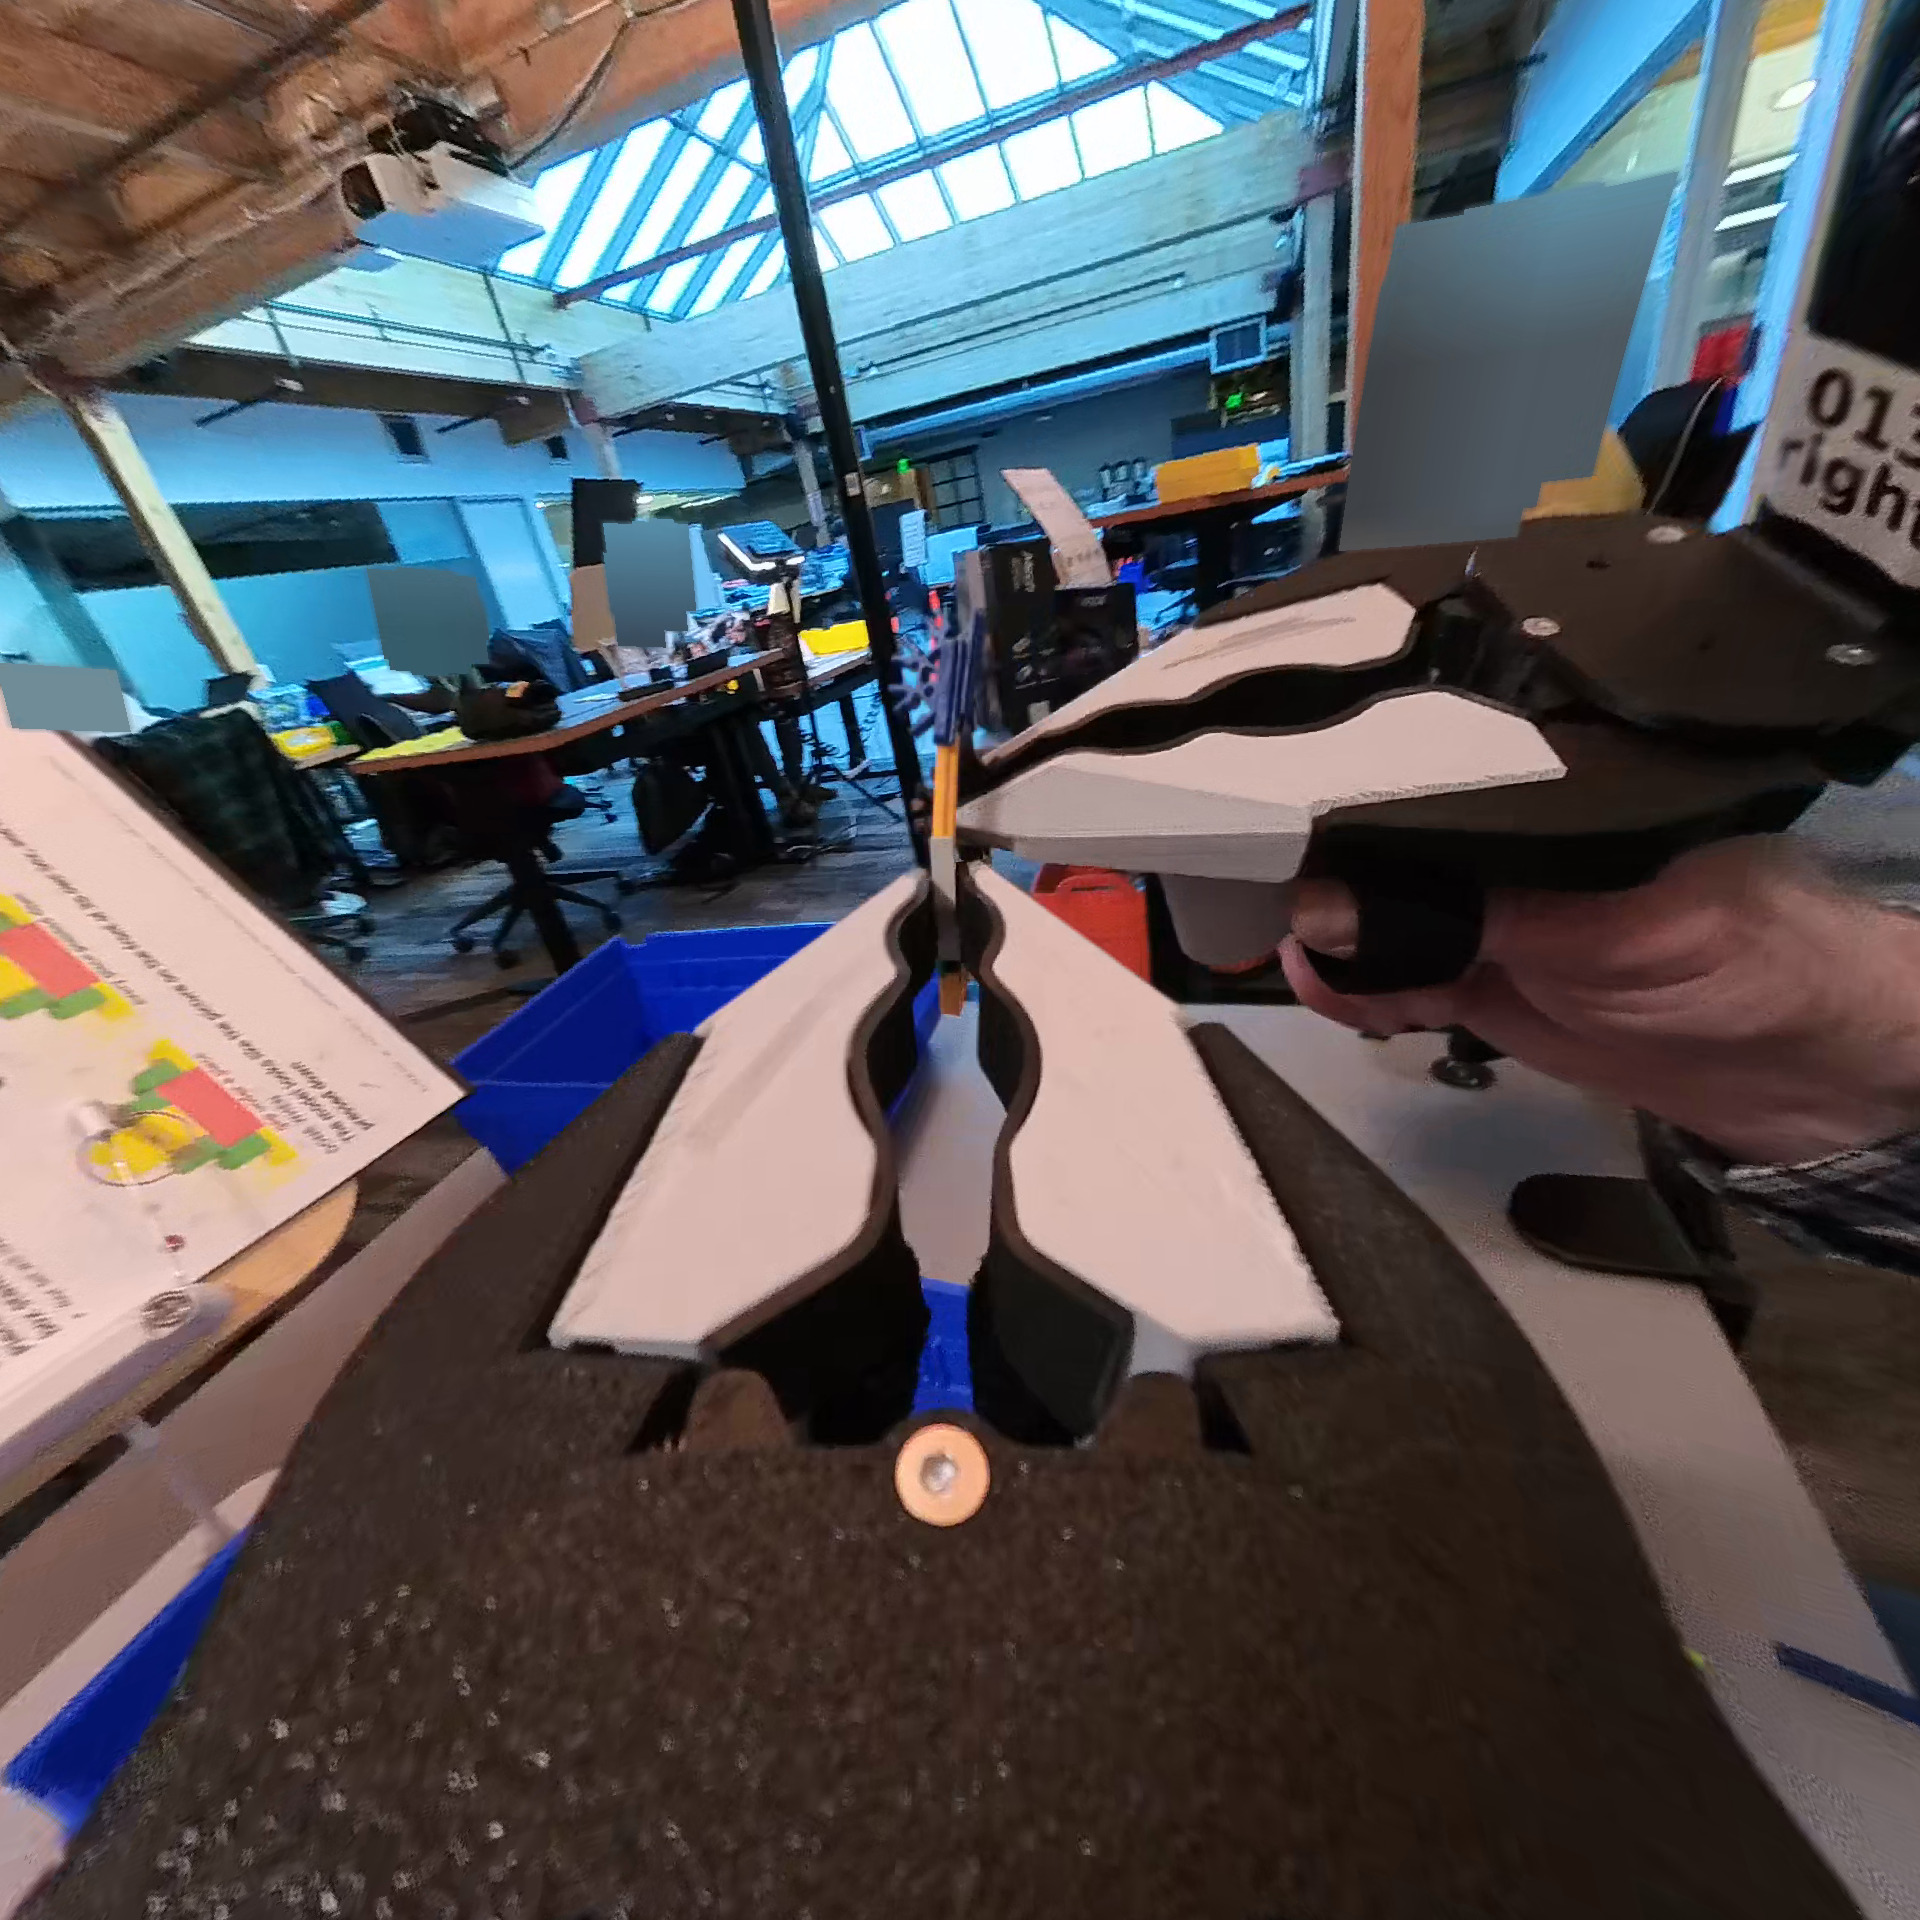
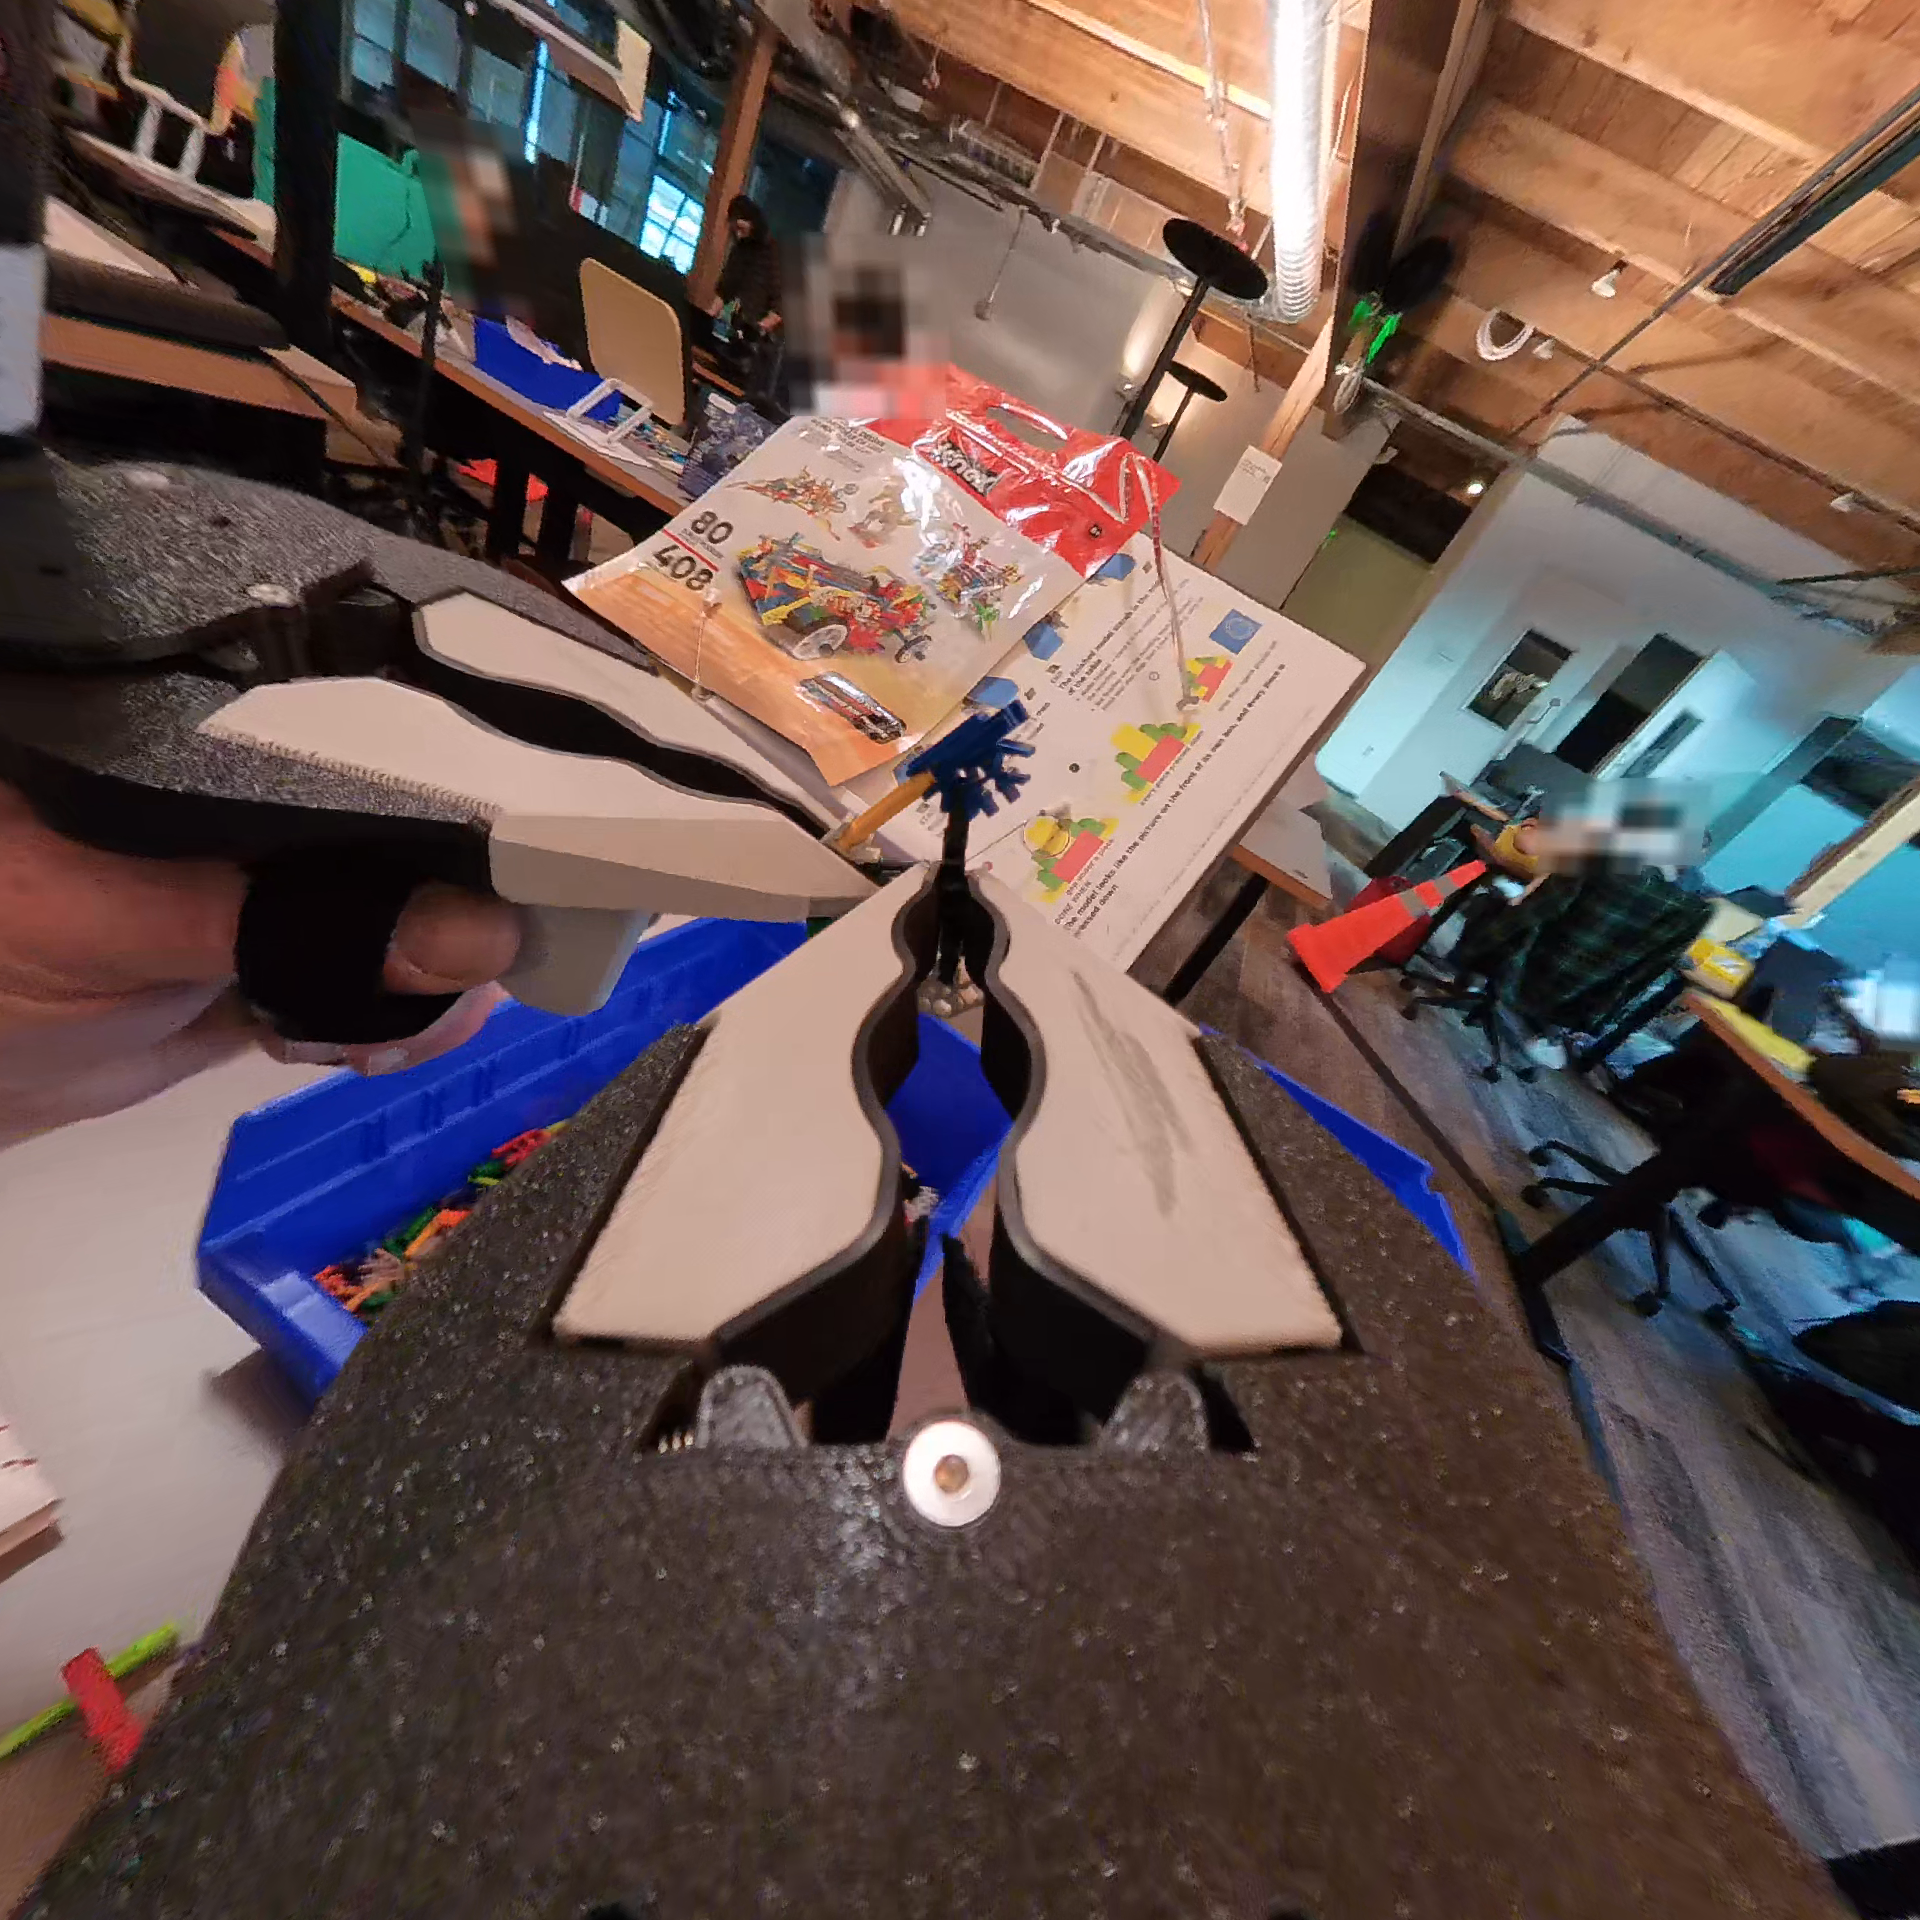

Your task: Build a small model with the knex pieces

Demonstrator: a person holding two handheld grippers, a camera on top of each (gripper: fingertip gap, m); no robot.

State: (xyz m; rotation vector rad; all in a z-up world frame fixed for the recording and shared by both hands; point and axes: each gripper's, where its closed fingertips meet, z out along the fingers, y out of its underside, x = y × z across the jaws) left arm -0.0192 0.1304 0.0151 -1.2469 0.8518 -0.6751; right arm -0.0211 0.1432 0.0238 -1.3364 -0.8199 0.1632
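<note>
Heads-up on a fiddly mid-air hold. Got the left gripper (image 1: 948, 896) squeezed down narrow on a yellow rod (image 1: 945, 800), pinched right at the very tips. Same deal with the right gripper (image 2: 951, 891): narrow, clamped on a thin black rod (image 2: 951, 925). Both rods running up to a blue connector (image 2: 971, 764), all of it held in the air over a blue bin (image 2: 416, 1132) of loose pieces (image 2: 416, 1236), clear of bin and desk (image 2: 104, 1247).

Plenty of ways to mess up from here, judging by the hold:

- Gripping by the tips only, so easy to let a rod pivot or pop out with any sideways push.
- Pushing with the grippers slightly out of line: likely to bend that thin black rod or jam it crooked in the connector.
- Working with the two grippers' tips almost touching, so a fair chance of bumping one into the other and knocking a grip loose.
- Squeezing harder probably no fix, maybe just a way to flick the rod off.
- Dropping anything here: straight down into the bin, lost among all those look-alike pieces.
- Swinging forward: possibly clipping the sheet (image 2: 1174, 727) and the plastic bag (image 2: 831, 582) propped just behind.

Can't tell how firmly seated in the connector, too small to make out.
</note>
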